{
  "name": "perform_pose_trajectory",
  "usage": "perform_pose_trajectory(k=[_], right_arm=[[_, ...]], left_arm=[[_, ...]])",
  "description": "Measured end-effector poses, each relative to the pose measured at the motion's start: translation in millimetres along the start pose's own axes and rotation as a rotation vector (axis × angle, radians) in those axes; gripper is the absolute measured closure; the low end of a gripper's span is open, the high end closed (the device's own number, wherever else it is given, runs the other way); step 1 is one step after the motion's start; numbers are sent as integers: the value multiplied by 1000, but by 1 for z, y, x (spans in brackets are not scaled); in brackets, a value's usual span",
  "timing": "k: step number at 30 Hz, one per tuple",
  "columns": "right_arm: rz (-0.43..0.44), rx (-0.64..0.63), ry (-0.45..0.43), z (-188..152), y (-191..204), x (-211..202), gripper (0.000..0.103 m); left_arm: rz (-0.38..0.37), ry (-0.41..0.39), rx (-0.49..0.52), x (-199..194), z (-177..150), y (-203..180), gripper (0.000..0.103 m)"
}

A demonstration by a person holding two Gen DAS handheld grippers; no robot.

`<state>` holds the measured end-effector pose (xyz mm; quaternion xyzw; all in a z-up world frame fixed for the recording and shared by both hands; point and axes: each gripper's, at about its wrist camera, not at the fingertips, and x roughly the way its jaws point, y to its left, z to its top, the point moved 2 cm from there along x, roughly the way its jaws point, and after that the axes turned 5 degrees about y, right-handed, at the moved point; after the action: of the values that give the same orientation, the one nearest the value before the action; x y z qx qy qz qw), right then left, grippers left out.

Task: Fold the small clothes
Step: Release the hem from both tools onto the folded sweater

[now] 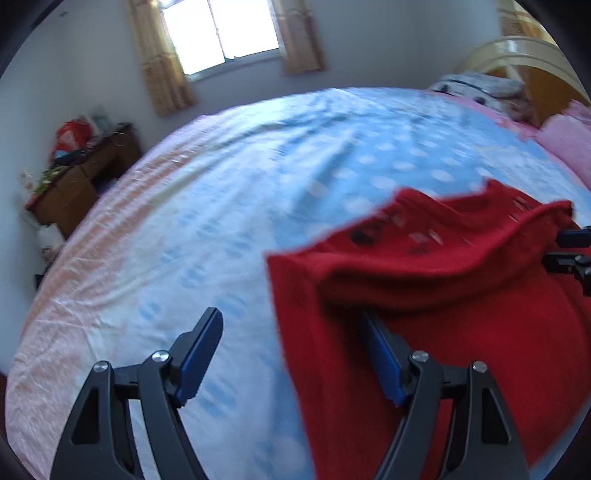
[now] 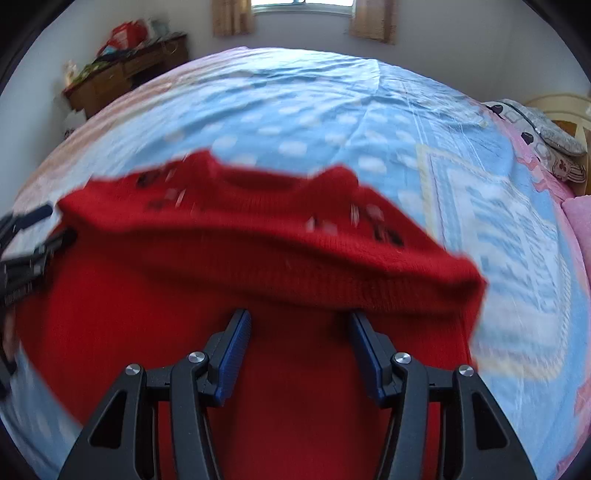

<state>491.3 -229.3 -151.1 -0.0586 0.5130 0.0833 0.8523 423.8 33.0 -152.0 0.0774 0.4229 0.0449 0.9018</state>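
Observation:
A red knitted sweater (image 1: 424, 266) lies on the blue dotted bedspread (image 1: 258, 177), its upper part with the neck hole (image 2: 255, 182) doubled over the lower part. My left gripper (image 1: 290, 317) stands open at the sweater's left edge. One of its fingers is over the bedspread, and the tip of the other is tucked under the folded rim. My right gripper (image 2: 298, 315) hangs open over the sweater's red body (image 2: 295, 369), just short of the fold, with nothing pinched. Each gripper shows at the edge of the other's view. Both views are blurred.
A wooden desk (image 2: 125, 74) piled with clutter stands by the far wall, left of a curtained window (image 1: 221, 29). Pink pillows (image 1: 569, 144), a patterned cushion (image 2: 554, 136) and a pale headboard (image 1: 517, 55) lie to the right. The bedspread extends far beyond the sweater.

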Motion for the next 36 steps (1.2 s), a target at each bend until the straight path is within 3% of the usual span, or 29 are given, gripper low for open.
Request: perform_pose_trajectory(k=[3,7,12,16,21,28,30,32,36], right_arm=[[-58,111,-101,29,-22,-9,47],[31,216,-143,23,-43,-24,47],[21,211,-152,-25,-56,-36,47],[26,282,-172,-67,-80,-52,47],[45,305,-199,-102,-80,-71,47],[-1,306,-137,-136,-75,-62,48],[41,324,-143,-141,-78,-64,57],[70,318,-145,-144,-76,-68,75],[31,266,-126,-145,-66,-69,84]], left_arm=[[29,0,-67,7,13,18,24],[21,13,-139,6,5,42,24],[2,32,-166,-5,-25,52,24],[-48,25,-185,-23,-46,52,24],[-100,12,-158,-37,-56,33,20],[-73,12,-135,-32,-62,21,19],[-64,10,-139,-31,-65,22,16],[-71,0,-153,-31,-66,24,15],[-74,-3,-180,-29,-70,27,11]])
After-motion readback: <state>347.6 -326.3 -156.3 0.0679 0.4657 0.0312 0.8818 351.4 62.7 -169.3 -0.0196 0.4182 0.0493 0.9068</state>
